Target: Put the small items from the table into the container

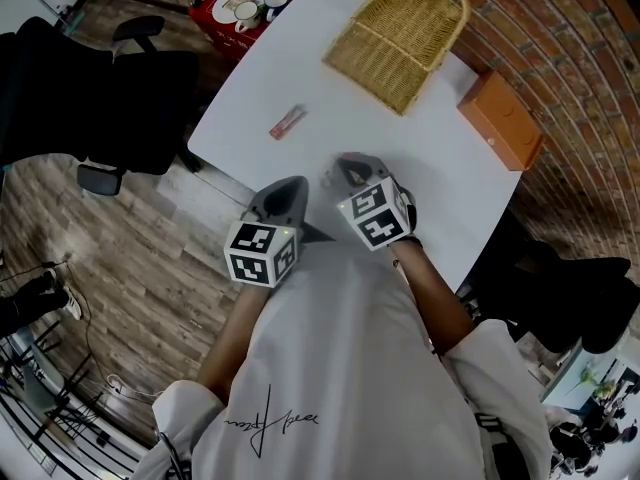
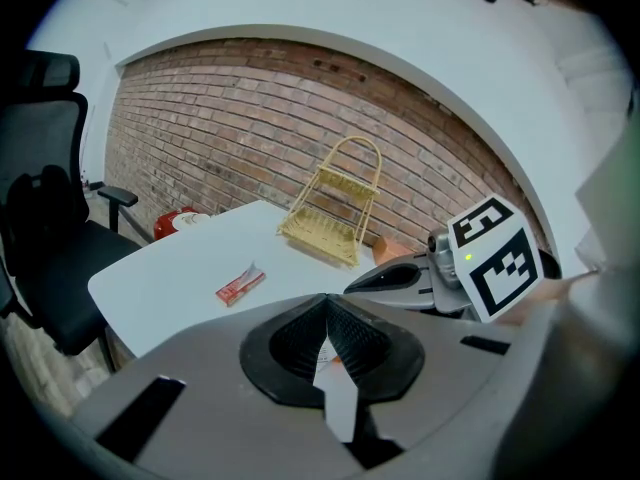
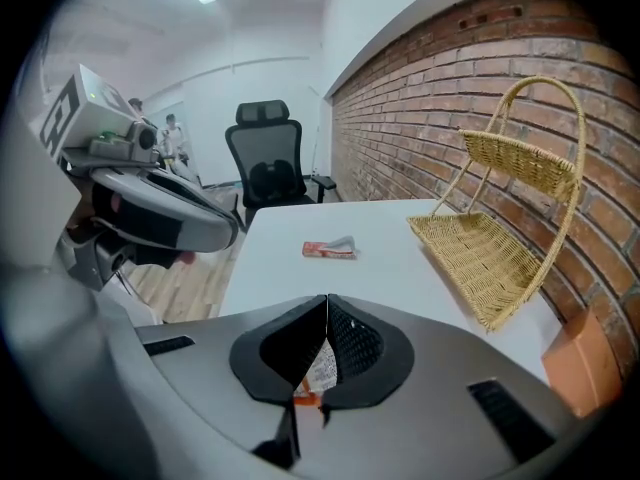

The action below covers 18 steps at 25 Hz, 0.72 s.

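A wicker basket (image 1: 400, 38) (image 2: 325, 223) (image 3: 490, 248) with a hoop handle lies at the far side of the white table (image 1: 300, 68). A small red packet (image 1: 287, 121) (image 2: 240, 285) (image 3: 328, 249) lies alone on the table's left part. My right gripper (image 1: 345, 163) (image 3: 325, 303) is over the near part of the table, shut on a small white-and-orange sachet (image 3: 318, 370). My left gripper (image 1: 298, 183) (image 2: 325, 303) hangs beside it at the table's near edge. It is shut too, and a scrap of white printed packet (image 2: 325, 356) shows between its pads.
An orange box (image 1: 503, 120) (image 3: 580, 368) sits at the table's right end by the brick wall. A red tray with cups (image 1: 235, 8) (image 2: 178, 220) stands beyond the far left corner. A black office chair (image 1: 110, 98) (image 2: 40, 238) is left of the table.
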Each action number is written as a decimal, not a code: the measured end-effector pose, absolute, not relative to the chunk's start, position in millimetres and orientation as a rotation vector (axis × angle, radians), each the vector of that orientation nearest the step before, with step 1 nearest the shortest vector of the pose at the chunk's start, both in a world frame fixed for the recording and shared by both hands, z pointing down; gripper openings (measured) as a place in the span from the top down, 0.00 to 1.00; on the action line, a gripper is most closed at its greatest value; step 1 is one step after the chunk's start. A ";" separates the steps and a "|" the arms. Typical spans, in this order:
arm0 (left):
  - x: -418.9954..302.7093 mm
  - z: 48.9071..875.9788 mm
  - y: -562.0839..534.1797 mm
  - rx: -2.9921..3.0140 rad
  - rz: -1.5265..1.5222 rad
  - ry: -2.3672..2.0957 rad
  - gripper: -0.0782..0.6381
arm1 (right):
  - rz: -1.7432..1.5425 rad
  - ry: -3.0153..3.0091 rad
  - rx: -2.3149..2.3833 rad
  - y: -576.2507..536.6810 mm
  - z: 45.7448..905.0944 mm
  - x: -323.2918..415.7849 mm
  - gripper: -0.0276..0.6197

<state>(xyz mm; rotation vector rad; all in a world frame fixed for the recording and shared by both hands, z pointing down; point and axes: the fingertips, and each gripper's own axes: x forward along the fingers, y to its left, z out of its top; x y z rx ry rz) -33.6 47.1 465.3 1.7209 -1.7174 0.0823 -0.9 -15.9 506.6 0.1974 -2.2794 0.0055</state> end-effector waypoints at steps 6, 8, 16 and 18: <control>-33.1 463.5 45.1 1.725 0.079 -1.715 0.88 | 0.015 -2.261 0.169 -6.4 510.7 4.3 0.92; -32.5 463.9 44.2 1.726 0.078 -1.712 0.88 | 0.019 -2.254 0.160 -3.4 513.8 6.4 0.92; -32.9 466.2 44.8 1.719 0.075 -1.706 0.88 | 0.024 -2.240 0.142 3.7 520.2 8.7 0.92; -33.2 467.0 45.3 1.718 0.076 -1.704 0.88 | 0.026 -2.233 0.132 6.7 522.6 9.9 0.92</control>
